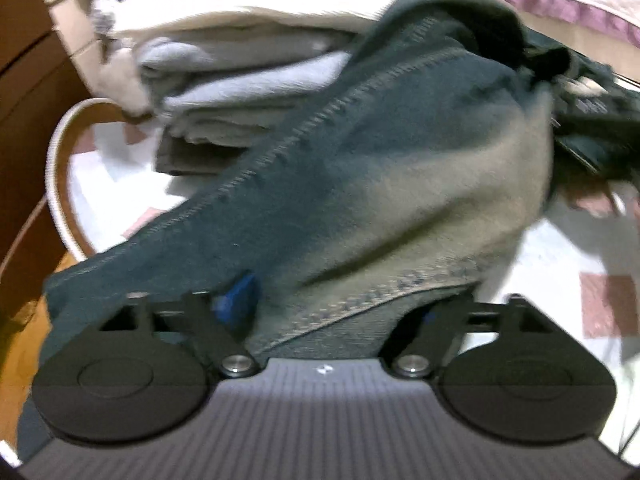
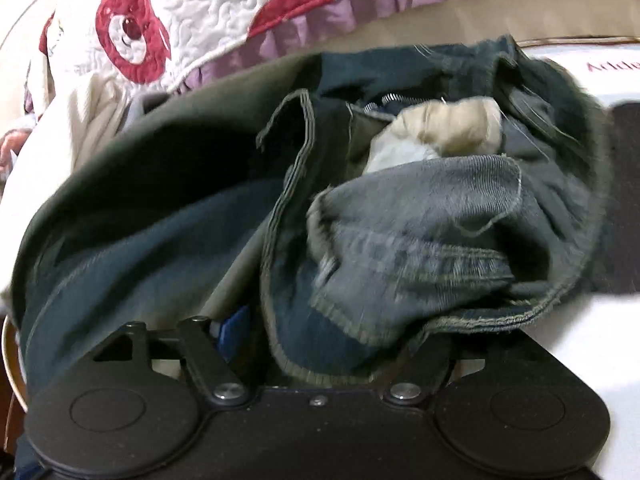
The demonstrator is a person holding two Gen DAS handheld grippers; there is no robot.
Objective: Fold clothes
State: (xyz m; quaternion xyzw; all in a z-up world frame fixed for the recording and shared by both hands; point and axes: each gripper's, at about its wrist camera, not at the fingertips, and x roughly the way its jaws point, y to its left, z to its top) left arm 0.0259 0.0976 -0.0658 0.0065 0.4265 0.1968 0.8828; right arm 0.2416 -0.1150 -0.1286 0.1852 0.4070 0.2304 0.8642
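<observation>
Left wrist view: stack of folded pale grey and cream garments (image 1: 240, 80), done. Dark green denim trousers (image 1: 360, 184), crumpled on the white patterned cloth (image 1: 560, 264), unfolded (fly gaping). Left gripper (image 1: 340, 312), right gripper (image 2: 332, 344): jaws apart, denim bunched between.

A home bedroom is suggested: a quilted bedspread (image 2: 224, 4) with bear appliqué and purple ruffle is seen, and folded clothes (image 1: 240, 76) are stacked on a patchwork-covered surface (image 1: 560, 264).

Dark jeans (image 2: 400, 248) bunched over the jaws — quilt (image 2: 224, 4) behind.
</observation>
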